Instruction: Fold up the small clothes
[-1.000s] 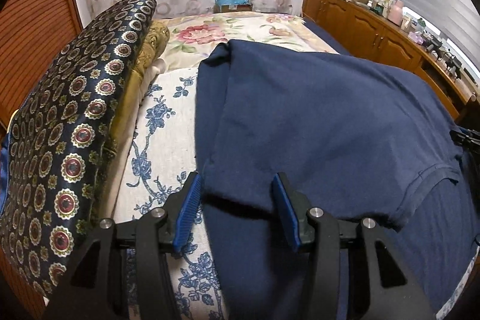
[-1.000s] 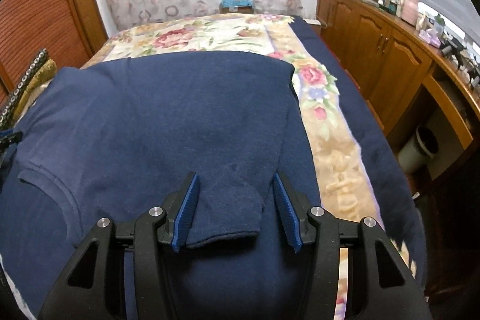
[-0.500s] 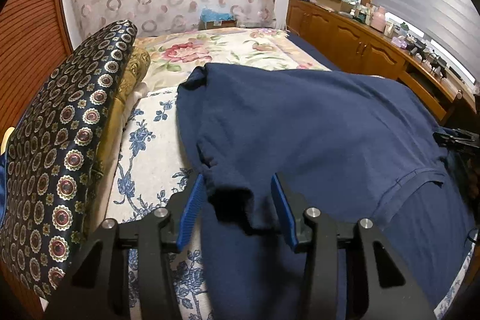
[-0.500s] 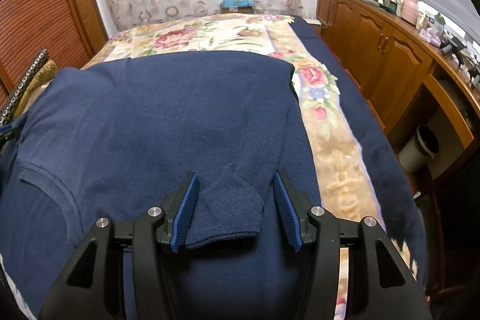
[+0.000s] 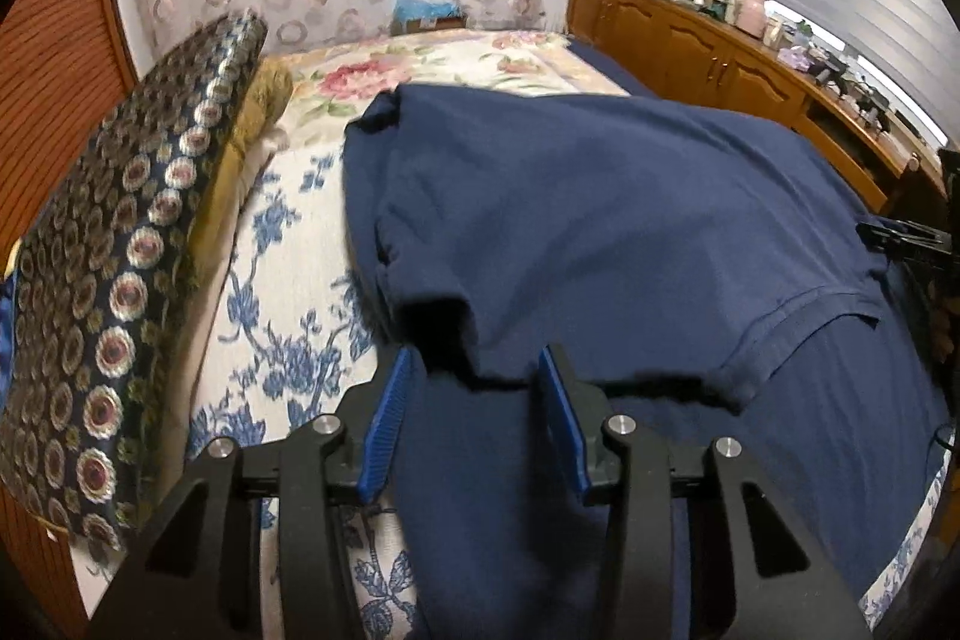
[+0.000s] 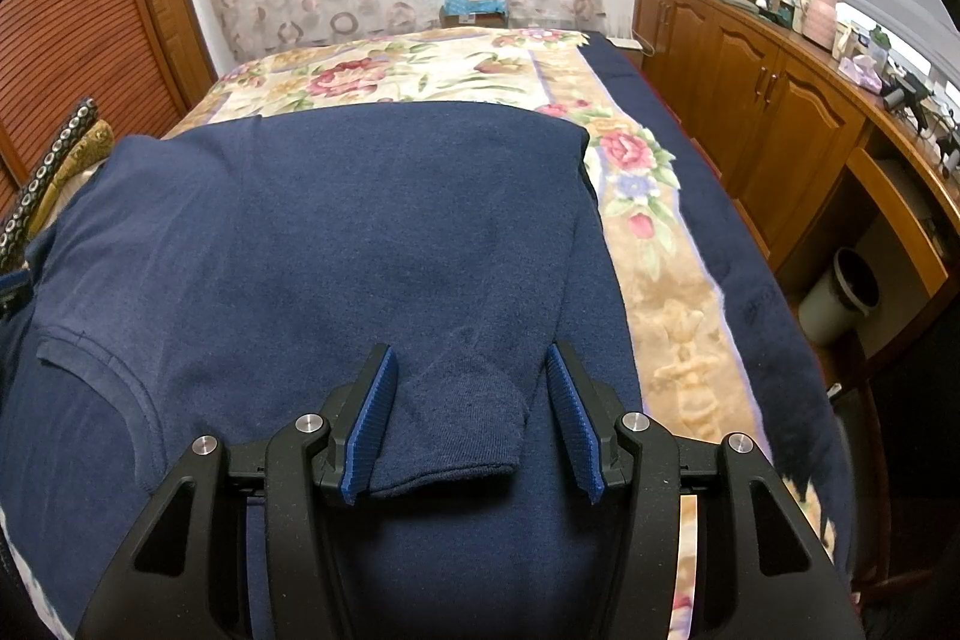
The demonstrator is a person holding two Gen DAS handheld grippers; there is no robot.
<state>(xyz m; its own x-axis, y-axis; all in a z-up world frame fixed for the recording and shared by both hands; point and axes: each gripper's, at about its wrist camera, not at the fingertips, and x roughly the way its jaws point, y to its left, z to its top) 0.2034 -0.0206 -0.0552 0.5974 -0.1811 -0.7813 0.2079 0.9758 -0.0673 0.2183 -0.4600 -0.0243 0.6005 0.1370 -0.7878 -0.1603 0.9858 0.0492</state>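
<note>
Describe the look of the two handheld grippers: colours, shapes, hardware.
Both look identical. The left gripper and right gripper each have a matte black plastic frame with triangular cut-outs, angular linkage arms, and round silver bolt heads at the pivots. Their fingers are lined with ribbed blue pads. No cables, labels or sleeves are visible in either wrist view.

In the left wrist view, the shirt's (image 5: 600,232) left sleeve (image 5: 432,292), flat on the bed a second ago, is now bunched and raised between the open jaws of the left gripper (image 5: 474,400). The shirt's left edge is drawn rightward, so more of the blue-flowered sheet (image 5: 282,280) is uncovered.
</note>
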